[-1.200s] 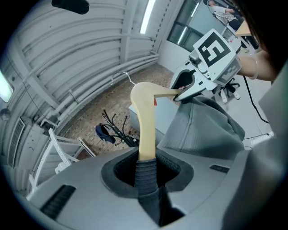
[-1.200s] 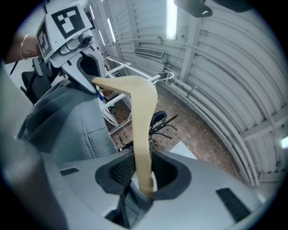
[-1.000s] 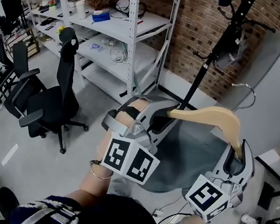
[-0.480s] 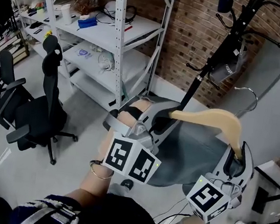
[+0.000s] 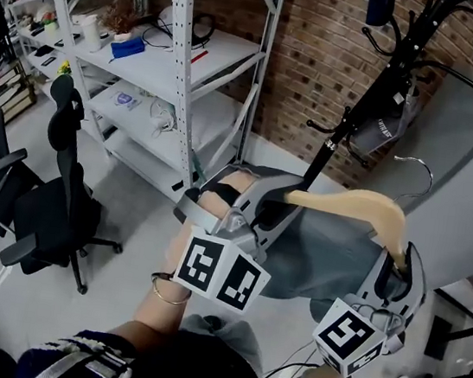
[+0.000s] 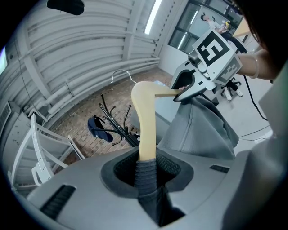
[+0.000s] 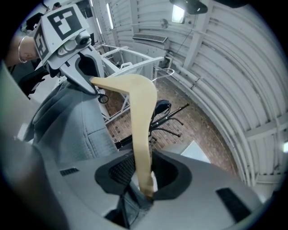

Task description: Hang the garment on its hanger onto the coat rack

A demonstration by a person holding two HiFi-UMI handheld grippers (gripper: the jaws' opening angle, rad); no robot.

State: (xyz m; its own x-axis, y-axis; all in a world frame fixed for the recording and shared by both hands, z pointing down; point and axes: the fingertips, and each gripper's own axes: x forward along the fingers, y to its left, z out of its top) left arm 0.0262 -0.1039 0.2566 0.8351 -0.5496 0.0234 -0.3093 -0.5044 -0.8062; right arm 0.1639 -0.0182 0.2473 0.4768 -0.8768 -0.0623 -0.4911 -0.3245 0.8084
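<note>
A pale wooden hanger (image 5: 358, 203) with a metal hook (image 5: 419, 173) carries a grey garment (image 5: 323, 257), held in the air between both grippers. My left gripper (image 5: 280, 200) is shut on the hanger's left end, with garment fabric (image 6: 146, 173) pinched under the wood (image 6: 145, 121). At the right end my right gripper (image 5: 401, 261) is shut on the hanger (image 7: 140, 130) in the same way. The black coat rack (image 5: 384, 73) stands just beyond the hanger against the brick wall; its hooks (image 6: 118, 131) also show in the left gripper view, with a dark blue cap (image 6: 96, 128) on one.
White metal shelving (image 5: 180, 62) with small items fills the left. A black office chair (image 5: 51, 201) stands on the grey floor at lower left. A grey panel (image 5: 472, 191) leans at the right. A dark bag (image 5: 384, 117) hangs on the rack pole.
The head view has swung: shelving and office chair have slid leftwards, and the coat rack sits a little nearer. Both grippers keep the same hold on the hanger.
</note>
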